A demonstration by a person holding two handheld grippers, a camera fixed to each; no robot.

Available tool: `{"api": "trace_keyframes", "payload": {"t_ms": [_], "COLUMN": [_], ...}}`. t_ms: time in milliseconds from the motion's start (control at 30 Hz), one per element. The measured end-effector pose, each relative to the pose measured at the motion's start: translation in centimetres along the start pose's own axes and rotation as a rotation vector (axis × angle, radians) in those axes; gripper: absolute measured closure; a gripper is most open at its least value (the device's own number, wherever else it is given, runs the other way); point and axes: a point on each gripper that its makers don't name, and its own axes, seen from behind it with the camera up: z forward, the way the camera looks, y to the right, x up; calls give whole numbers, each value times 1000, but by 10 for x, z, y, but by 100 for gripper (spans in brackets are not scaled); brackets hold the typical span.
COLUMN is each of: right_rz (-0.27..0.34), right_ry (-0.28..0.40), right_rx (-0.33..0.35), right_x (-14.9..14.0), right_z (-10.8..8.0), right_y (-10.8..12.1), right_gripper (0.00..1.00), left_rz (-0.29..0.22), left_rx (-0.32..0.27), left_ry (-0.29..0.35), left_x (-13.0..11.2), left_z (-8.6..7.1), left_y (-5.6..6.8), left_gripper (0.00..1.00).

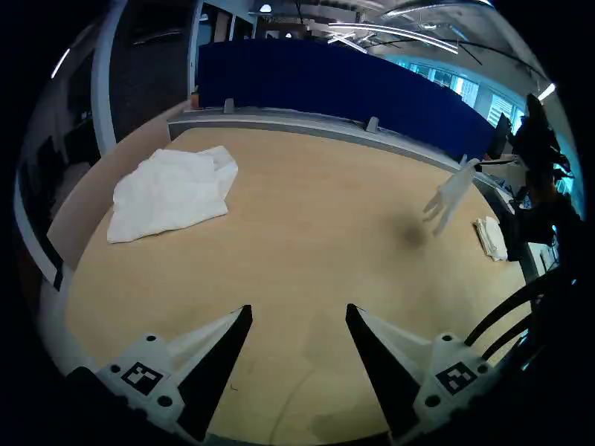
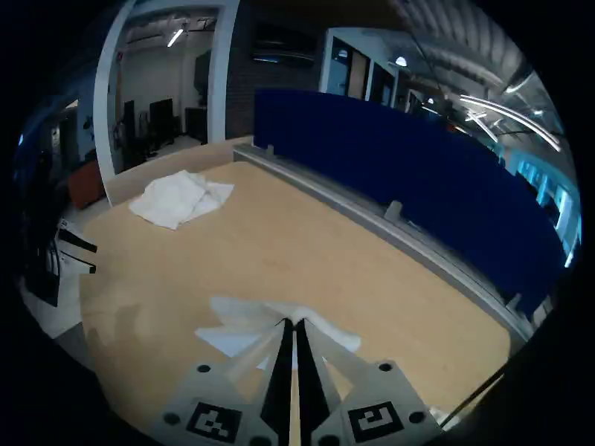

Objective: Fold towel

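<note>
The right gripper point(image 2: 294, 323) is seen closed, its fingers pressed together on a corner of a thin white towel point(image 2: 242, 316). The soft cloth is spread in limp, pointed folds just beyond the tips. In the left gripper view the same towel point(image 1: 450, 197) is seen hanging clear of the table point(image 1: 312, 223), with a blurred shadow point(image 1: 411, 234) cast beneath it.

The left gripper point(image 1: 297, 308) is held apart over the bare tabletop, and nothing is caught between its dark, tapered fingers point(image 1: 219, 364).

A rumpled heap of white cloth point(image 1: 167, 193) is laid at the far left of the table, well apart from the towel. A small folded cloth point(image 1: 491, 238) is set at the right edge.

The tabletop is made of smooth, pale wood with a rounded outline. It is backed by a grey rail and a dark blue partition point(image 1: 335, 82), and an office with strip lights point(image 1: 394, 31) is visible beyond.
</note>
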Motion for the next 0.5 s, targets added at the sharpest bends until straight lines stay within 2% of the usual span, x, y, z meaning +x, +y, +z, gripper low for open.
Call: {"api": "trace_keyframes", "payload": {"t_ms": [200, 500], "right_rz": [14, 91], "right_ry": [-17, -22], "right_rx": [-43, -104], "right_x": [-14, -37], "right_z": [-22, -46], "right_y": [50, 121], "right_gripper": [97, 97], "left_rz": [6, 24], "left_rx": [-4, -7], "left_ry": [-8, -20], "left_x": [2, 4], "left_z": [5, 11], "left_y": [8, 22], "left_gripper": [6, 6]}}
